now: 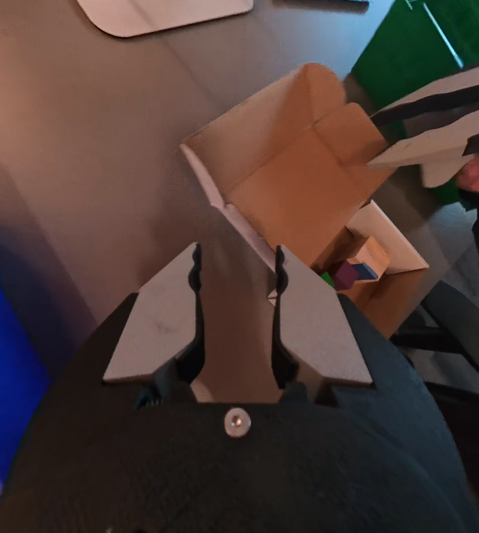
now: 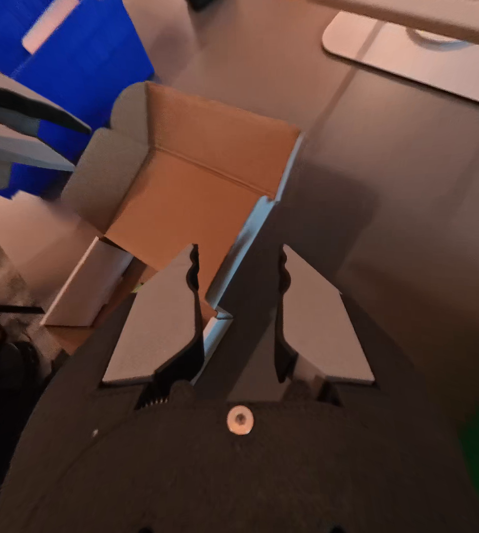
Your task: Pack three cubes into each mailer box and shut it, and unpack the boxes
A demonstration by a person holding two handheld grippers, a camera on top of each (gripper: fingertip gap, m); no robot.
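Observation:
A mailer box, white outside and brown inside, stands on the dark table with its lid (image 1: 290, 173) raised. In the base (image 1: 391, 239) I see a purple cube (image 1: 345, 275), a blue cube (image 1: 365, 271) and part of a green cube (image 1: 326, 278). My left gripper (image 1: 238, 259) is open and empty, with its right finger beside the lid's white side flap. My right gripper (image 2: 239, 259) is open, with the lid's other side flap (image 2: 250, 230) lying between its fingers, not pinched. The lid (image 2: 189, 187) and the base wall (image 2: 82, 288) also show in the right wrist view; the cubes are hidden there.
A blue bin (image 2: 73, 57) stands left of the box and a green bin (image 1: 405, 57) right of it. A white flat stand base (image 2: 405, 57) lies farther back on the table. A hand (image 1: 478, 173) holds the right gripper (image 1: 434, 129). Black chair legs (image 1: 449, 331) show below the table edge. My right tips are roughly 11 centimetres from the blue cube (image 1: 365, 271).

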